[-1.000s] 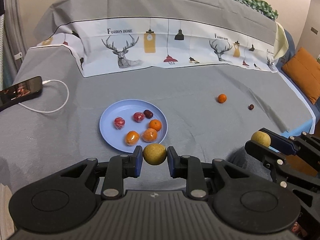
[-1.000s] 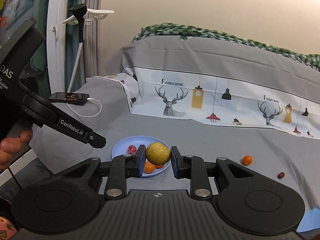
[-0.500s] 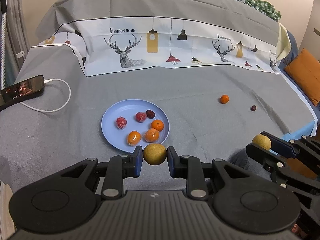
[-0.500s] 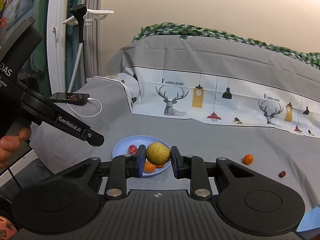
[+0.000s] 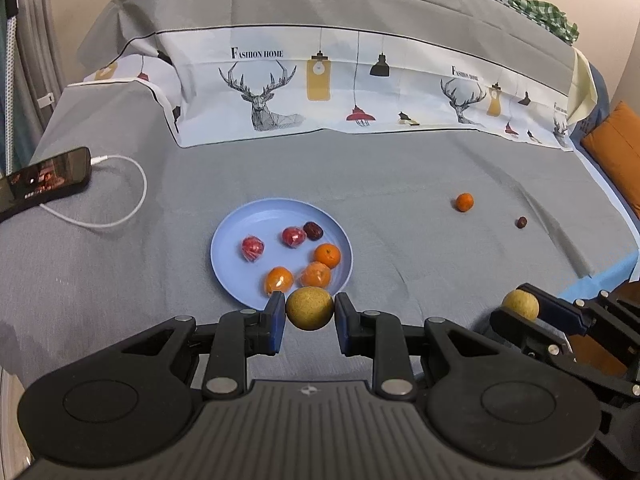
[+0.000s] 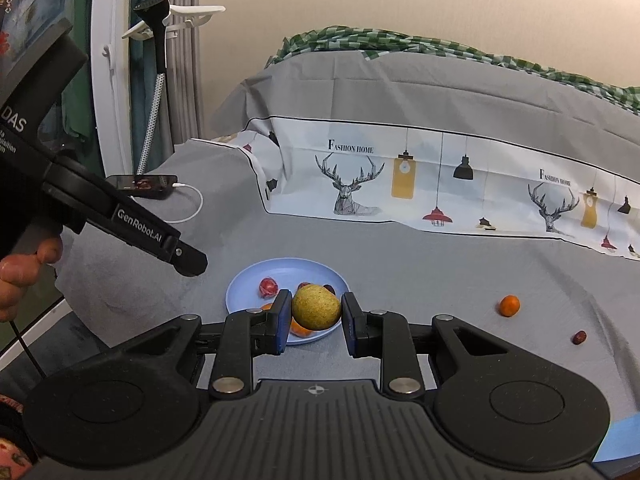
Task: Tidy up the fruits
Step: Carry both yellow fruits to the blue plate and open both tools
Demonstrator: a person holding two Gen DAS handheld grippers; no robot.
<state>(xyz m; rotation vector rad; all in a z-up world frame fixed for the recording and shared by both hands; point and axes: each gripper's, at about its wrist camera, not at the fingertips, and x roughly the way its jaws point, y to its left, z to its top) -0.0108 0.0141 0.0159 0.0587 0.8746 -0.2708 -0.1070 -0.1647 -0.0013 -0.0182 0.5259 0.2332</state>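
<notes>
Each gripper is shut on a yellow-green round fruit. My left gripper (image 5: 309, 314) pinches one fruit (image 5: 309, 307) just short of the near rim of a light blue plate (image 5: 236, 248). My right gripper (image 6: 315, 312) holds the other fruit (image 6: 316, 306) above the bed in front of the same plate (image 6: 244, 284); that fruit (image 5: 520, 304) also shows at the lower right in the left wrist view. On the plate lie two red wrapped fruits, three small oranges (image 5: 327, 255) and a dark date. A loose orange (image 5: 464, 202) and a loose date (image 5: 521, 222) rest on the grey sheet to the right.
A phone (image 5: 44, 178) with a white charging cable (image 5: 132, 200) lies on the bed at the left. A printed pillow strip (image 5: 360, 92) runs along the back, and an orange cushion (image 5: 616, 152) sits at the far right. A hand (image 6: 20, 264) grips the left tool.
Both grippers have drifted slightly toward the plate with their fruits still held. Nothing on the plate or sheet has moved.
</notes>
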